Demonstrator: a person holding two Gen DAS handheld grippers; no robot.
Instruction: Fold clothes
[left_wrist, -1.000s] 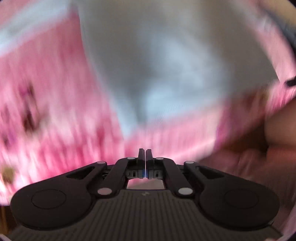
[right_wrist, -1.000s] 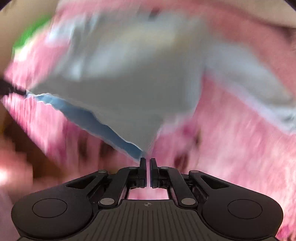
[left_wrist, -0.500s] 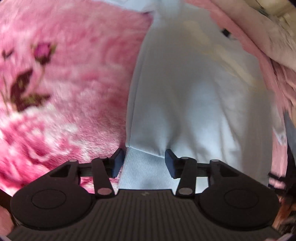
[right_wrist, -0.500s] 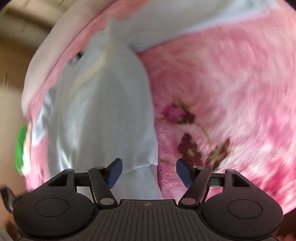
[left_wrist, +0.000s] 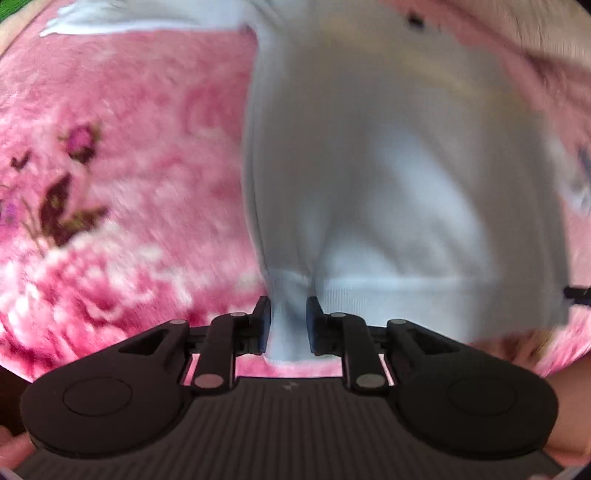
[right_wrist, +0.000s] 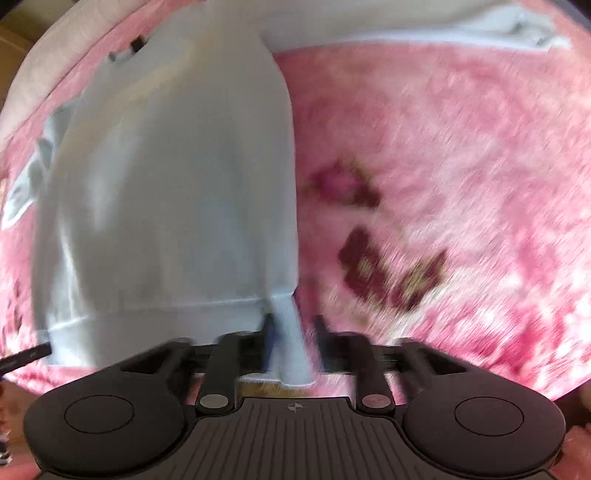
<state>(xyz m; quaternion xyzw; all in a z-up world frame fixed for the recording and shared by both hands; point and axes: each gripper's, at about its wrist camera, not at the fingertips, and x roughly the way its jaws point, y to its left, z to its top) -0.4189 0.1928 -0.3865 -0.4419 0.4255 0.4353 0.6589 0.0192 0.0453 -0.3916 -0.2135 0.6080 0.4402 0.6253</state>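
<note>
Left wrist: left gripper (left_wrist: 287, 325) low over a pink blanket (left_wrist: 122, 192) with a rose print. Pale blue top (left_wrist: 388, 166) lies flat on the blanket, ribbed hem nearest the camera. Fingers (left_wrist: 263, 323) stand either side of a bunched bit of the hem's left corner, narrowly parted, cloth filling the gap; a firm pinch cannot be told through the blur.

Right wrist: right gripper (right_wrist: 293, 343) at the top's (right_wrist: 166, 184) other hem corner. Fingers (right_wrist: 267, 341) flank a raised fold of hem; picture blurred, grip unclear. Sleeve (right_wrist: 424, 20) stretches across the far blanket (right_wrist: 461, 147).
</note>
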